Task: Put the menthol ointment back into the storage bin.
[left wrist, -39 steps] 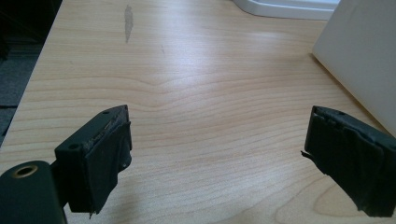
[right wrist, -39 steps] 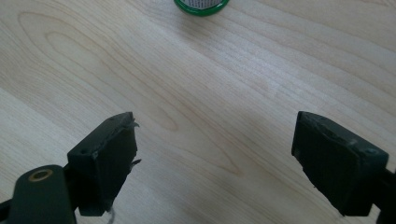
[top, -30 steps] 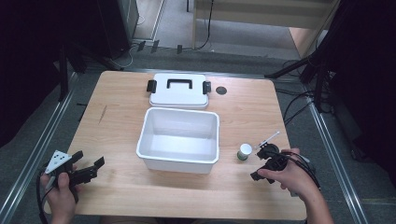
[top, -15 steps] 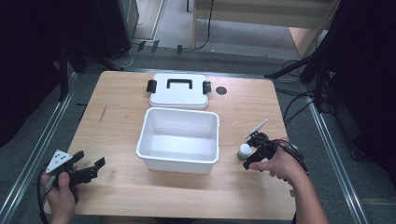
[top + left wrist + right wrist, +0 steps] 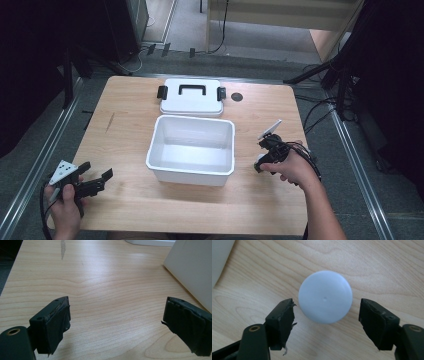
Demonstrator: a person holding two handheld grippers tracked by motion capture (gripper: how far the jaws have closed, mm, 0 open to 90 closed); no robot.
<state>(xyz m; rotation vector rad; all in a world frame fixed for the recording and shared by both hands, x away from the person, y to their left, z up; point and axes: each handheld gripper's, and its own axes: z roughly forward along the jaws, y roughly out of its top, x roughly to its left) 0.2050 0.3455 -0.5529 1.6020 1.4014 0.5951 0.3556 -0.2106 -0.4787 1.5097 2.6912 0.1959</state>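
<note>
- Nothing is gripped yet: the right gripper [image 5: 325, 315] hangs over a small round thing with a pale cap [image 5: 325, 296], its jaws spread wide to either side of the cap and not touching it.
- From the high view, that small capped thing sits on the table [image 5: 130, 110] just beside the right wall of the white bin [image 5: 192, 149], under the right gripper [image 5: 265, 157]; most of it is hidden by the tool there, so I cannot tell what kind of container it is.
- Judging by the layout, the work in hand is picking this item up, probably to drop it in the bin; the approach looks nearly done, while closing, lifting, carrying and releasing are all left.
- Inside, the white bin shows bare white floor and walls, with no contents visible.
- Its lid [image 5: 191, 97], white with a black handle and black side clips, lies flat on the table just behind the bin, so the bin stands uncovered.
- Well apart, the left gripper [image 5: 95, 182] rests near the table's near-left corner, jaws spread with bare wood between them; in the left gripper view a bin wall [image 5: 192, 270] shows at the right edge.
</note>
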